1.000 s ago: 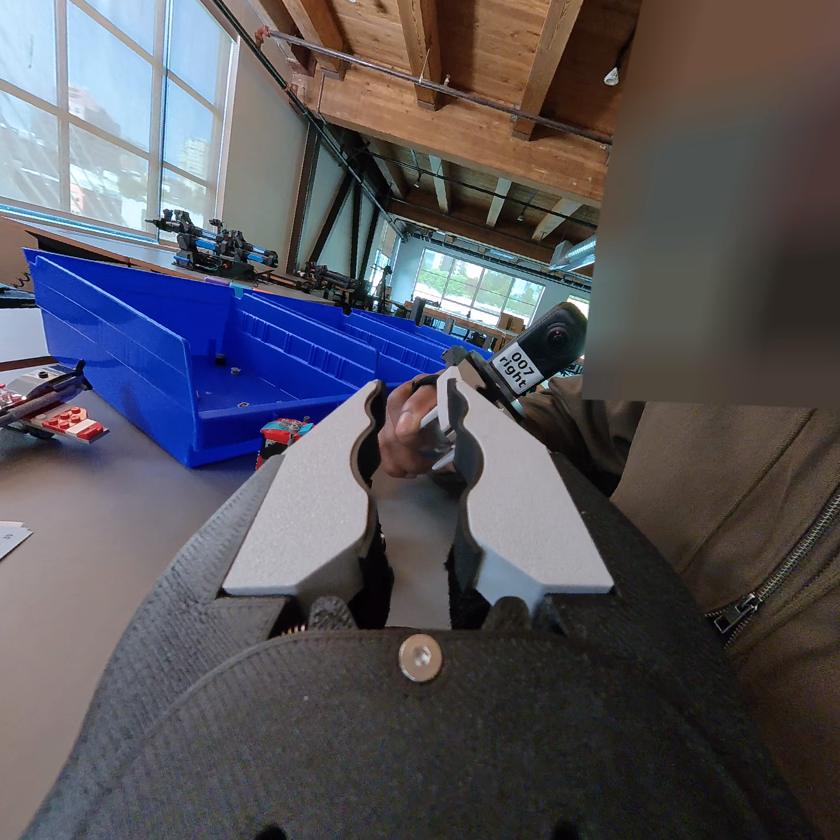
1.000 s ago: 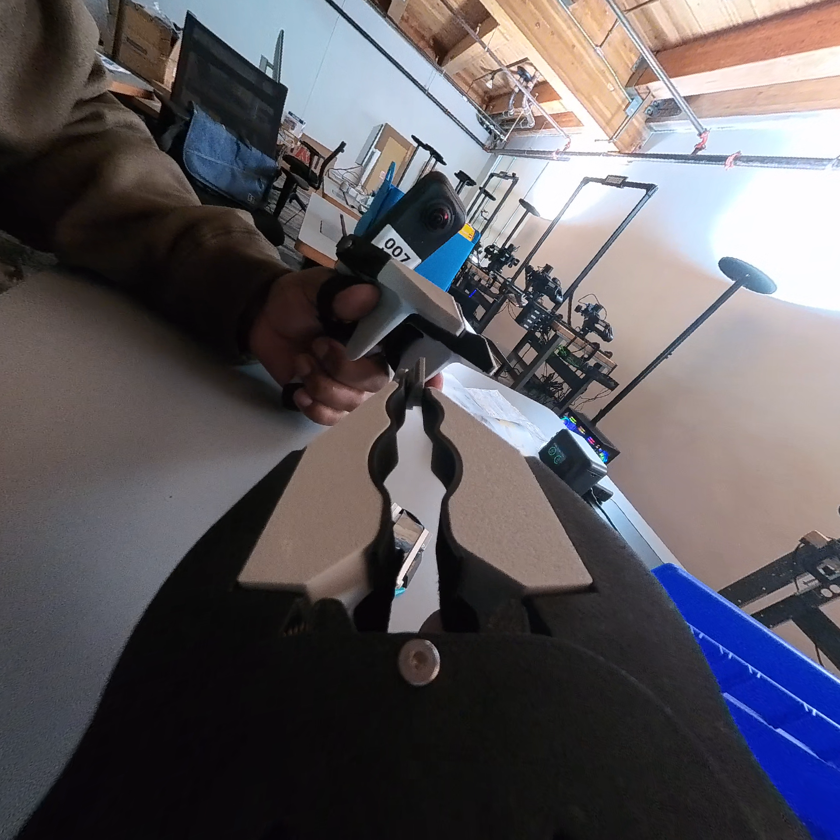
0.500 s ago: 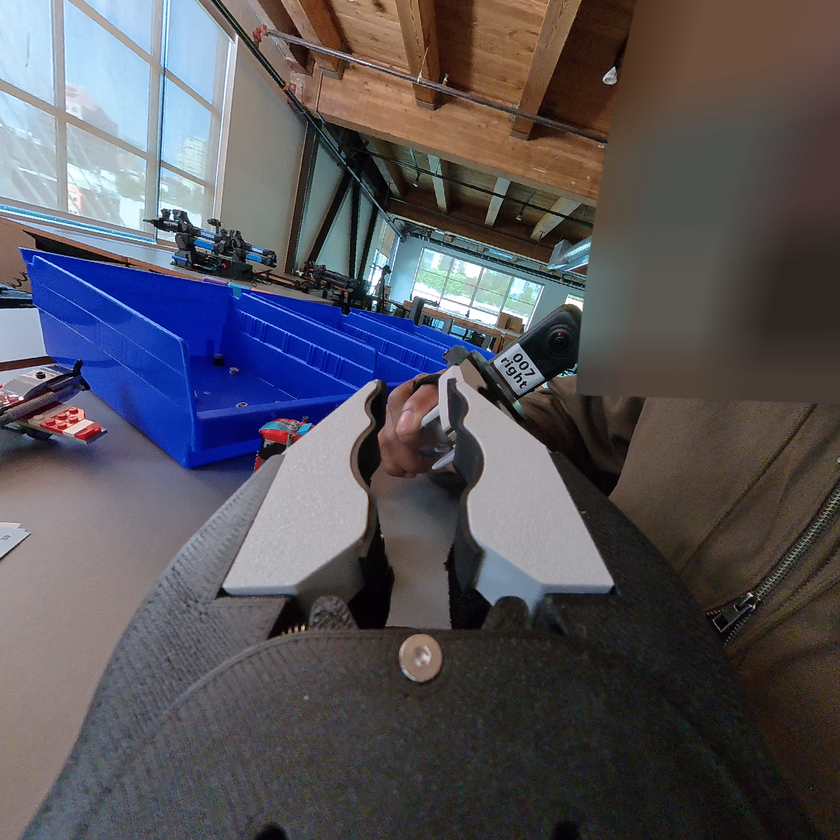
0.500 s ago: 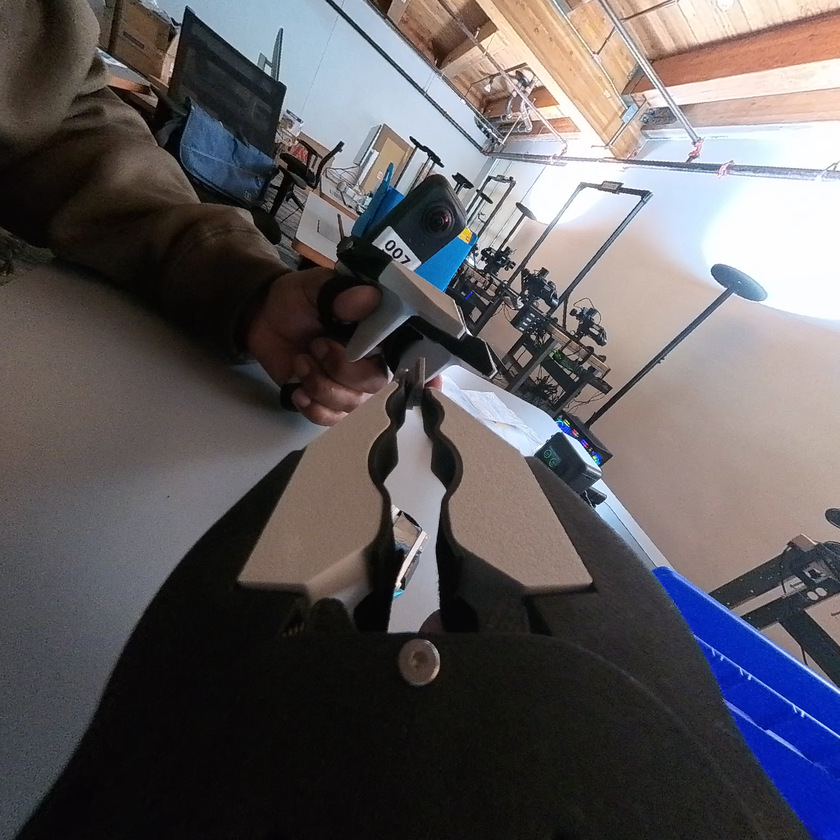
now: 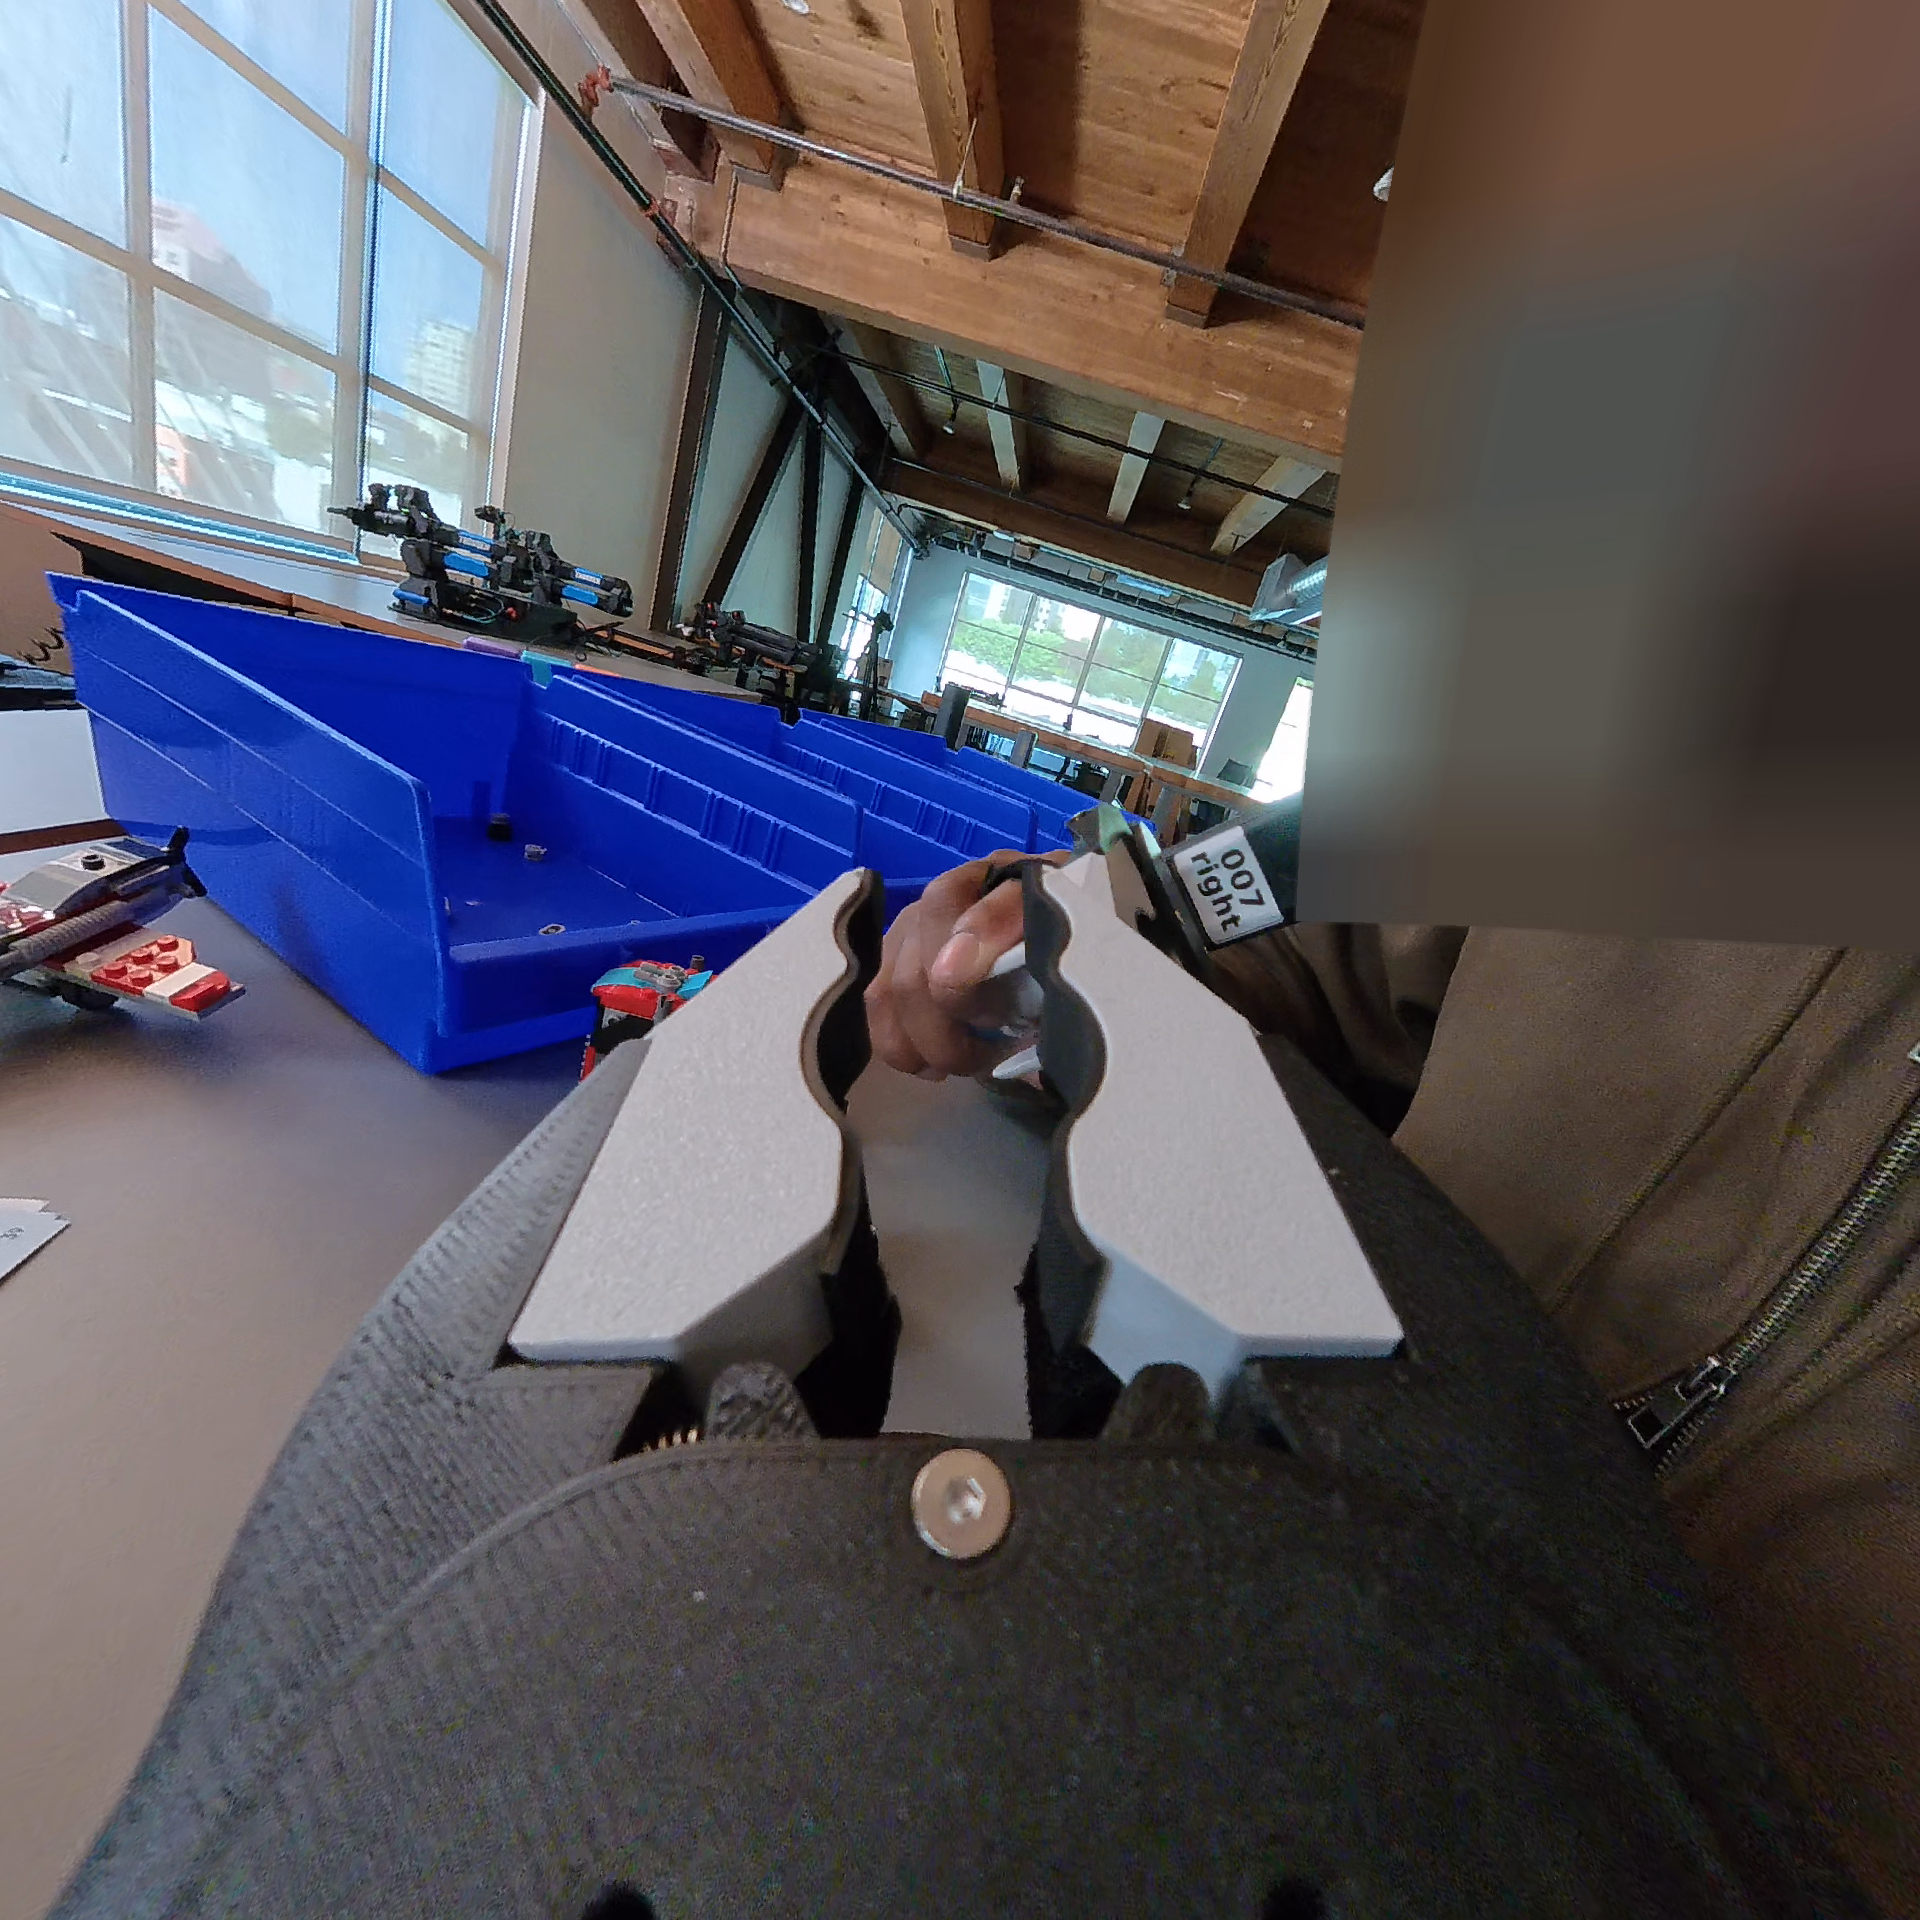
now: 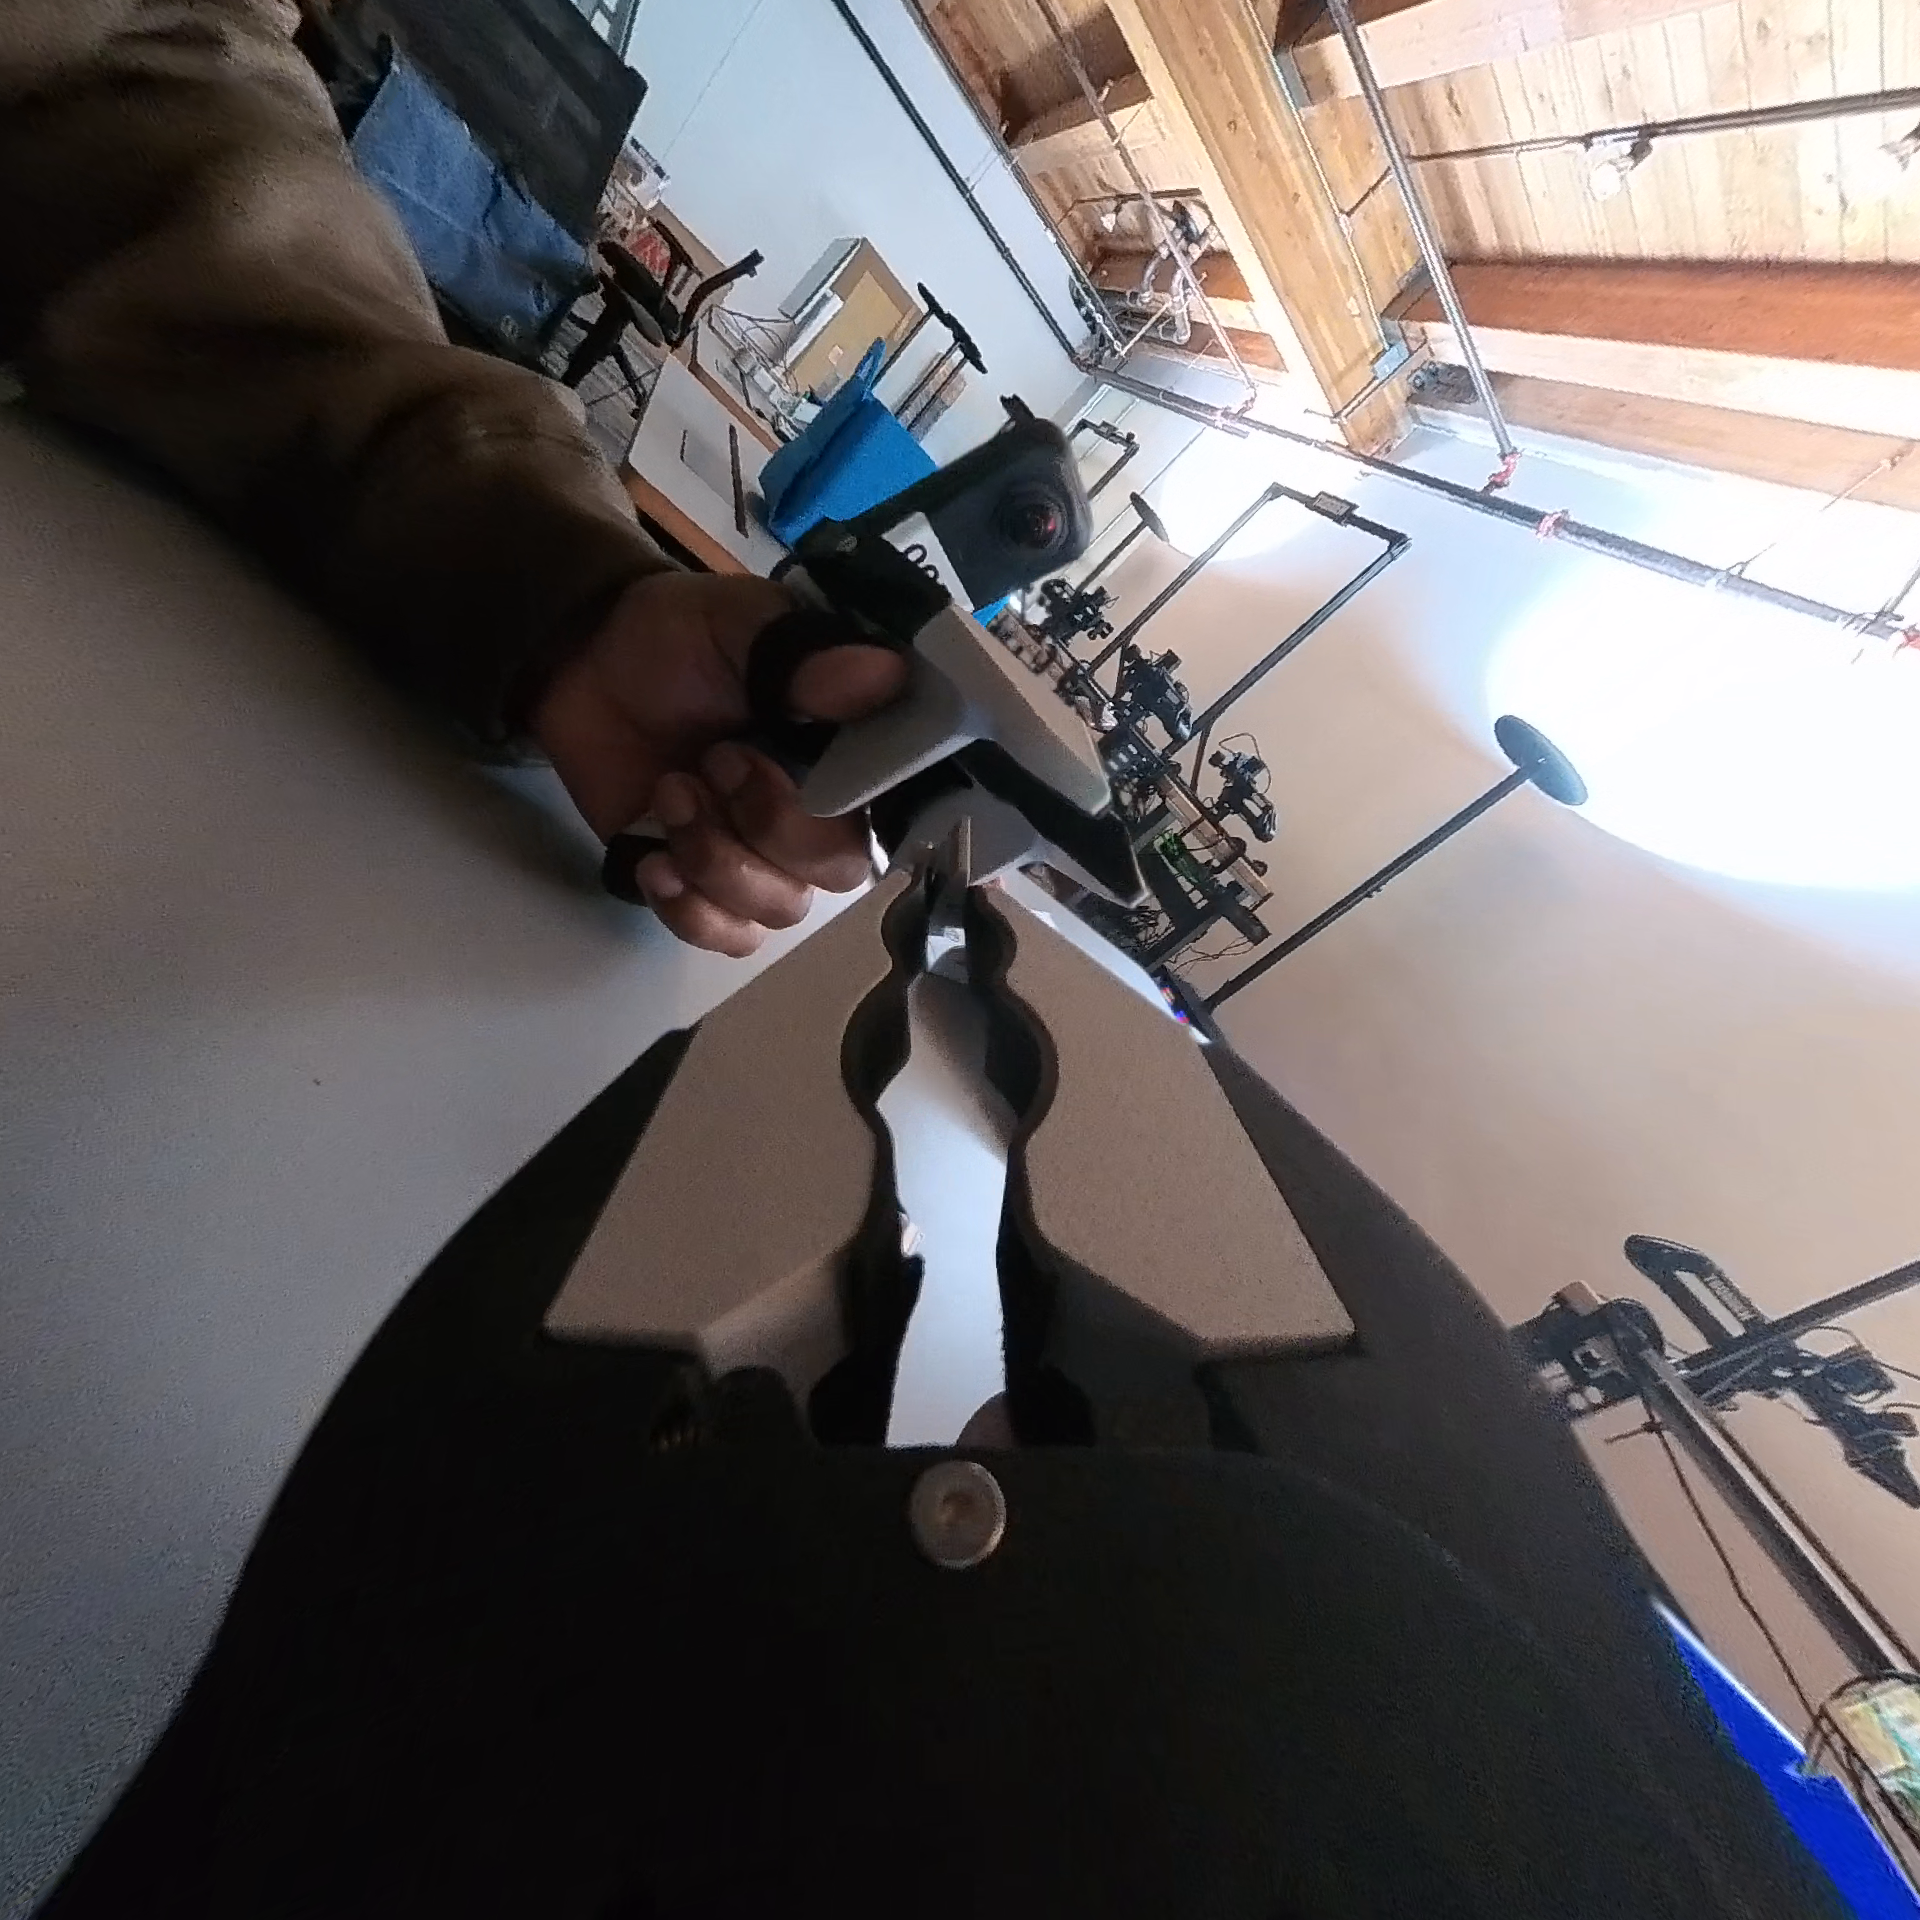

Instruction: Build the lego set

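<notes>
My left gripper (image 5: 951, 883) is open with nothing between its pads, held low over the grey table (image 5: 208, 1247). Straight beyond it a hand holds my right gripper (image 5: 1096, 836), which has a small grey piece (image 5: 1091, 826) at its tips. In the right wrist view, my right gripper (image 6: 943, 883) is shut on that small thin grey piece (image 6: 961, 847), which sticks out past the fingertips. The left gripper (image 6: 1107, 842) and the hand holding it are just beyond, close to the piece.
A row of blue bins (image 5: 312, 790) stands on the table at the left, with a few small parts inside. A red and teal brick model (image 5: 644, 997) lies before them and a red and white one (image 5: 125, 956) at far left. A person's olive jacket (image 5: 1662, 1195) fills the right. One gripper's finger ends stand about 4 cm off the other's.
The right gripper has rolled and swung, so its view is tilted and the left gripper sits higher in it. It keeps its hold on the small piece. The left gripper stays open.
</notes>
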`<state>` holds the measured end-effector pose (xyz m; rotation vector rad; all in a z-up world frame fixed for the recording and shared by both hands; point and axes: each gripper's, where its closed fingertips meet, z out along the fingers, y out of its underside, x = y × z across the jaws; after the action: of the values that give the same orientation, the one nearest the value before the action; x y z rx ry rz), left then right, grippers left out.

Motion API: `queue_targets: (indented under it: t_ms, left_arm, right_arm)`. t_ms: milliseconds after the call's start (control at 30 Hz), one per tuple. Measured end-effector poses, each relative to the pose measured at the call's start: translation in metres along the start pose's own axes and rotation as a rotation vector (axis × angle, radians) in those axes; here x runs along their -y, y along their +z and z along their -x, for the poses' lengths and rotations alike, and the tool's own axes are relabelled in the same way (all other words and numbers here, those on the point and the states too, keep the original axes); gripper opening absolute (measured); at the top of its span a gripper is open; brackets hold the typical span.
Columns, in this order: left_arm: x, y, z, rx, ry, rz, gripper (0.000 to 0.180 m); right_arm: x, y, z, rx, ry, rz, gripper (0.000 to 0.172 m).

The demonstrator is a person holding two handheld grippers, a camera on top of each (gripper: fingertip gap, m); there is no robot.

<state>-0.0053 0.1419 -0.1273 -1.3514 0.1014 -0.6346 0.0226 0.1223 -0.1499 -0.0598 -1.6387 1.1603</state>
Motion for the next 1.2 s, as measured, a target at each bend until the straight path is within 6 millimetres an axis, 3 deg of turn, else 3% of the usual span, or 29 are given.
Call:
queue_targets:
  t_ms: [1200]
  left_arm:
    - [0.001, 0.0, -0.001, -0.006, 0.0, -0.005, 0.027]
  right_arm:
    - [0.006, 0.004, 0.009, -0.037, -0.213, 0.015, 0.007]
